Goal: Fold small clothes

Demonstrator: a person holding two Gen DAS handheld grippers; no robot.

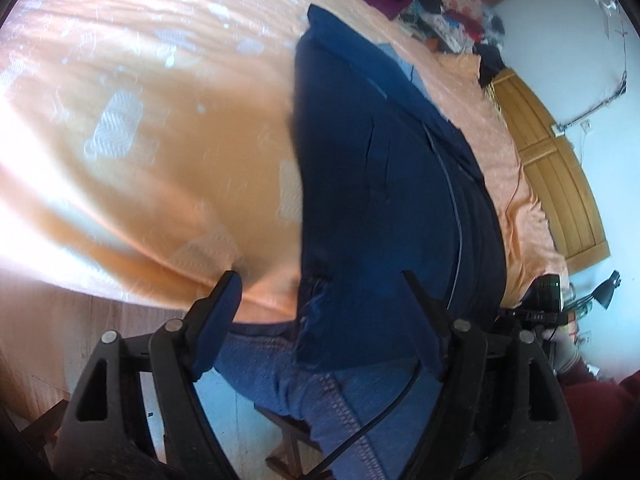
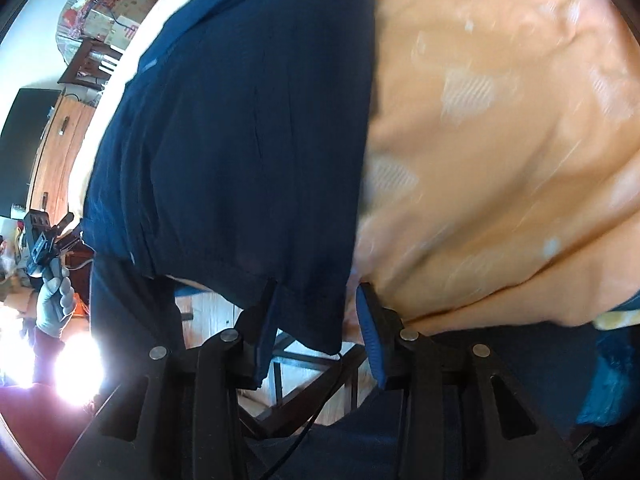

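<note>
Navy garment (image 1: 372,184) flat on orange bedspread (image 1: 140,128), long axis running from near bed edge toward far end, hem overhanging near edge. My left gripper (image 1: 320,300) open, straddling hem corner. My right gripper (image 2: 316,300) jaws apart around hem; grip unclear.

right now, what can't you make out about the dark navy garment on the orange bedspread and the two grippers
- Left wrist view: the dark navy garment's near hem is blurred; whether the left gripper, jaws wide, touches it is unclear.
- Right wrist view: the hem corner hangs between the right gripper's fingers; motion blur hides whether the pads press on it.
- Both views: the orange bedspread pattern is smeared.
- The garment's far end is cut off by the right view's top edge.
</note>
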